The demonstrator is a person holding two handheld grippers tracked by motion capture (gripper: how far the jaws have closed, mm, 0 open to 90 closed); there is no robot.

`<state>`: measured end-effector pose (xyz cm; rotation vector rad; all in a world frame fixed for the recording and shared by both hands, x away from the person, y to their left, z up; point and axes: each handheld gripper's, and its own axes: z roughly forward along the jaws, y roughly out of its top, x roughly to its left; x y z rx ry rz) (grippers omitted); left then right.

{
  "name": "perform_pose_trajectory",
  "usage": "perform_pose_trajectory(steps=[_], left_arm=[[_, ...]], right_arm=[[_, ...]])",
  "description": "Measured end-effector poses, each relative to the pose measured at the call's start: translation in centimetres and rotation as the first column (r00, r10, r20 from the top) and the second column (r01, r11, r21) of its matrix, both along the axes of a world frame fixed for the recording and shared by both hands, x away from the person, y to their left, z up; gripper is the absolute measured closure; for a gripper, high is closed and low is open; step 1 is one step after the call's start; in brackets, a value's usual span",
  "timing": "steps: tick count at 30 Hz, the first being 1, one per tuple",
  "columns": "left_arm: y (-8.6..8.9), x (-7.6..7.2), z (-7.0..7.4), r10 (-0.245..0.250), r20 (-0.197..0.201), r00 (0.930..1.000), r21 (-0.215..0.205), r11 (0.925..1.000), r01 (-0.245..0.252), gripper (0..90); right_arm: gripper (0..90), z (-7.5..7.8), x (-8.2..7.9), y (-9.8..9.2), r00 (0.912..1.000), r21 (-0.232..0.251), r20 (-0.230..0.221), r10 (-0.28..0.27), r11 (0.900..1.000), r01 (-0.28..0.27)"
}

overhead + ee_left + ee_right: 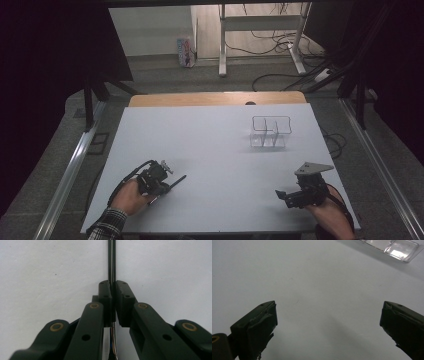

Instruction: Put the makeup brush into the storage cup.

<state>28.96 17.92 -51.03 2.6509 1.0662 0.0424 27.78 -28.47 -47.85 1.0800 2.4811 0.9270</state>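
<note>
Two grippers work over a white surface point(210, 150), one in each of the person's hands. At the left of the high view, the left hand point(129, 197) holds the left gripper point(167, 186) low over the near-left part of the surface. Its fingers point(104, 293) are pressed together on a thin black rod point(111, 260), perhaps a pen, which sticks out past the tips and points away to the right. In the left gripper view the rod runs straight up from between the pads, and a shiny stretch of it shows below them.

Farther right and toward the far side stands a clear plastic organizer point(270, 132) with several open compartments; I cannot tell whether anything lies inside. It sits well apart from both grippers.

At the near-right, the right hand point(327, 212) holds the right gripper point(281, 195), a grey three-cornered plate point(312, 168) on top. Its fingers point(260, 323) are spread wide with nothing between them, bare surface beneath. A corner of the organizer shows at the top right of the right gripper view.
</note>
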Motion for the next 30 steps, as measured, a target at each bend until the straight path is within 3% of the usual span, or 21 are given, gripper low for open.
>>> perform_pose_trajectory(steps=[4, 5, 10, 19, 22, 23, 24, 25, 30], left_arm=[[0.0, -0.1, 0.1, 0.0, 0.005, 1.0, -0.021, 0.9998, 0.0, 84.2], [0.0, -0.2, 0.4, -0.001, 0.013, 0.9999, -0.048, 0.9988, 0.002, 84.2], [0.0, -0.6, 1.3, 0.002, 0.065, 0.9979, -0.084, 0.9965, 0.004, 84.1], [-0.1, -1.6, 2.1, -0.015, 0.149, 0.9888, -0.081, 0.9963, 0.028, 84.1], [0.0, -1.8, 2.2, -0.019, 0.157, 0.9875, -0.11, 0.9933, 0.037, 84.1], [0.1, -2.0, 2.5, -0.017, 0.166, 0.986, -0.145, 0.9886, 0.041, 84.1], [0.1, -2.0, 2.5, -0.017, 0.166, 0.986, -0.145, 0.9886, 0.041, 84.1], [0.2, -2.2, 2.8, -0.017, 0.175, 0.9845, -0.178, 0.9828, 0.049, 84.1], [0.2, -2.5, 3.2, -0.016, 0.189, 0.9818, -0.224, 0.9729, 0.059, 84.1]], right_arm=[[1.3, 0.0, 0.0, 0.0, 1.0, 0.003, -0.001, 0.003, 1.0, -0.003], [1.4, 0.0, 0.0, 0.0, 1.0, 0.006, -0.003, 0.003, 1.0, -0.003], [1.3, 0.0, 0.0, -0.1, 1.0, 0.009, -0.002, 0.005, 1.0, -0.005], [1.2, 0.0, 0.0, 0.0, 0.9999, 0.012, -0.001, 0.011, 1.0, -0.011], [1.2, 0.0, 0.0, 0.0, 0.9999, 0.015, 0.0, 0.015, 1.0, -0.015], [1.2, 0.0, 0.0, 0.0, 0.9998, 0.016, 0.0, 0.017, 1.0, -0.017], [1.2, 0.0, 0.0, -0.1, 0.9998, 0.014, 0.002, 0.019, 1.0, -0.019], [1.2, 0.1, 0.0, -0.1, 0.9998, 0.015, 0.002, 0.021, 1.0, -0.021], [1.3, 0.1, 0.0, 0.0, 0.9996, 0.019, 0.004, 0.029, 0.999, -0.029]])
